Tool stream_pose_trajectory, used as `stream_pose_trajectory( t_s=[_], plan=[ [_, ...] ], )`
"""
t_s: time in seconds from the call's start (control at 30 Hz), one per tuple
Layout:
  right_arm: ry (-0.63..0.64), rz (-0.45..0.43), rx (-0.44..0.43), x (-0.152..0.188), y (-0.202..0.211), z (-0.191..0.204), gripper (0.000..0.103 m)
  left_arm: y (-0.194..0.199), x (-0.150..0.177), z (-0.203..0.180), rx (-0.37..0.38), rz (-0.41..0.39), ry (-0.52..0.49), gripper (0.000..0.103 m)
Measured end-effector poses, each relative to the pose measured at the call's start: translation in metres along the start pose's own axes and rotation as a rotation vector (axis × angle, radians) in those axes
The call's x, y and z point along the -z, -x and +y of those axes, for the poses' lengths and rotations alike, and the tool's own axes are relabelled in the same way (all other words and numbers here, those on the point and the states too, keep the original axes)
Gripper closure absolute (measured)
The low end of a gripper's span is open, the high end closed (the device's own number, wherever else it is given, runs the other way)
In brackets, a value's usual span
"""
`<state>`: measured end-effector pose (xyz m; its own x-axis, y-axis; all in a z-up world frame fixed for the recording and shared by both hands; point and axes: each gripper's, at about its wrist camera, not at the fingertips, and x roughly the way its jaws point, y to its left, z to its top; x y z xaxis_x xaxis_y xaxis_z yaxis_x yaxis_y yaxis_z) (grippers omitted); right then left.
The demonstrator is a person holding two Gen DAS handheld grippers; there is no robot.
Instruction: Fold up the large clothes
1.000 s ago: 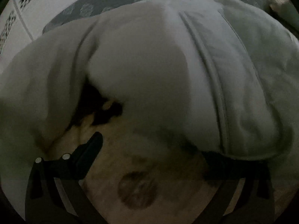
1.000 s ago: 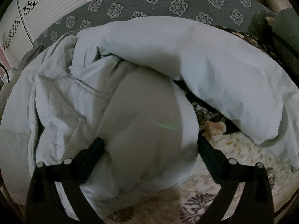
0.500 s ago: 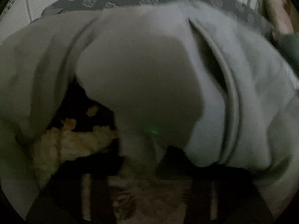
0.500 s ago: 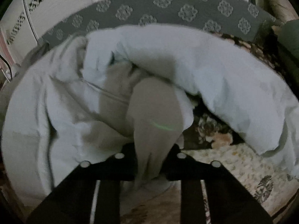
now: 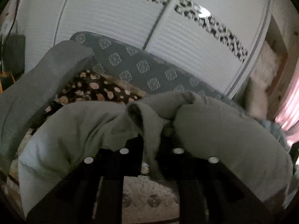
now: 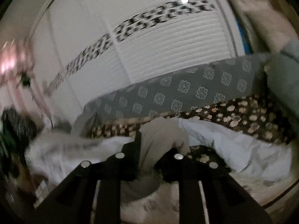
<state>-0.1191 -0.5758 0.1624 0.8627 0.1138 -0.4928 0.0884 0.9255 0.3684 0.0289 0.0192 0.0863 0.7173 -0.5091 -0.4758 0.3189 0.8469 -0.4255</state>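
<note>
A large pale grey-white garment (image 5: 78,130) lies bunched on a bed. My left gripper (image 5: 151,145) is shut on a fold of it, which rises between the black fingers (image 5: 132,147). More of the cloth hangs to the left (image 5: 37,78) and bulges to the right (image 5: 220,136). In the right wrist view my right gripper (image 6: 155,149) is shut on another bunch of the garment (image 6: 160,134), with the rest spread to the right (image 6: 233,141) and left. Both grippers hold the cloth raised above the bed.
The bed has a dark floral blanket (image 5: 97,89) and a light patterned cover (image 5: 149,199) below the grippers. A grey patterned headboard (image 6: 186,91) stands behind, against white slatted wardrobe doors (image 5: 130,24). Pink light shows at the right edge (image 5: 287,108).
Both grippers went from open to shut on the garment, then lifted and tilted up, so the wardrobe doors and headboard now fill the upper views. The cloth has been pulled up with them.
</note>
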Motion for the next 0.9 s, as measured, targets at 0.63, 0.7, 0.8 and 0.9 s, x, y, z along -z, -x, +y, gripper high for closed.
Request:
stream_pose_trajectory(
  t_s=[0.63, 0.7, 0.8, 0.9],
  plan=[
    [0.055, 0.395, 0.118, 0.060, -0.004, -0.081, 0.003, -0.049, 0.022, 0.088, -0.406, 0.132, 0.004, 0.005],
    [-0.073, 0.350, 0.271, 0.053, -0.007, -0.112, 0.003, -0.072, 0.032, 0.104, -0.376, 0.217, 0.067, 0.005],
    [-0.097, 0.299, 0.327, 0.049, -0.044, -0.134, 0.003, -0.109, 0.049, 0.122, -0.407, 0.305, 0.093, 0.005],
    [-0.026, 0.334, 0.422, 0.059, -0.102, -0.140, 0.003, -0.139, 0.062, 0.137, -0.531, 0.378, 0.020, 0.005]
  ],
)
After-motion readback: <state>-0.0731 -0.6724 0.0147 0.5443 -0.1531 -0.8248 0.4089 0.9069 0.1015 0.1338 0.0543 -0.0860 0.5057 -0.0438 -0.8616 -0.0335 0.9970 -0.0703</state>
